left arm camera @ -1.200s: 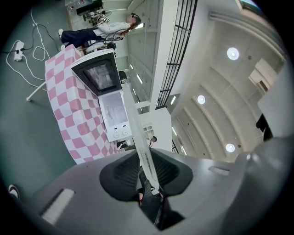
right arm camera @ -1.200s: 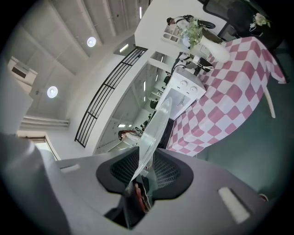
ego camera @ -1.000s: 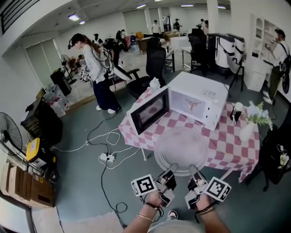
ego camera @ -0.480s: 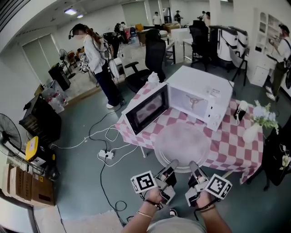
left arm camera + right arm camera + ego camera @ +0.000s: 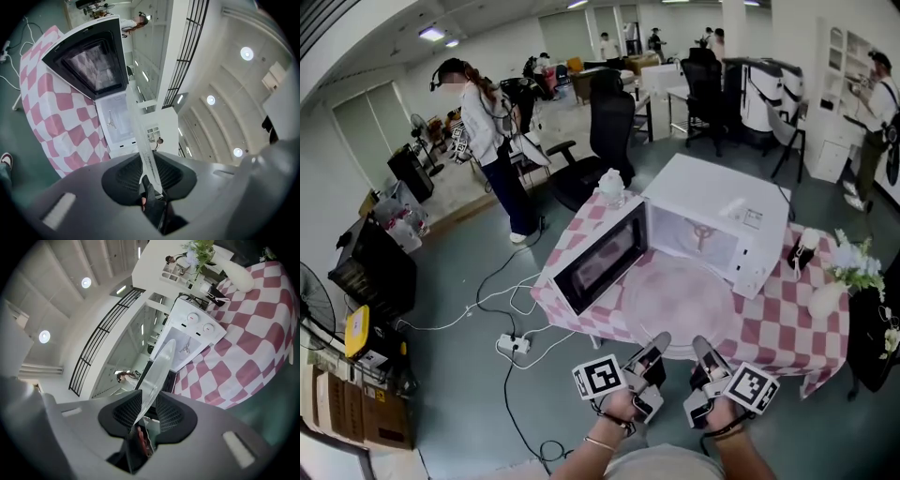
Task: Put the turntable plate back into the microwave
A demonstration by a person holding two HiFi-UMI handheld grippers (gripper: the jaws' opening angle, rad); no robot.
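Since the round clear glass turntable plate (image 5: 680, 295), its near rim clamped in the jaws of the left gripper (image 5: 657, 342) and right gripper (image 5: 702, 348), has advanced to the open white microwave (image 5: 727, 197)'s mouth, sliding it in looks next.

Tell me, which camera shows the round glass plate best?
The head view: the whole glass plate shows from above as a round disc in front of the open microwave. Each gripper view shows only its thin edge, clamped between the jaws.
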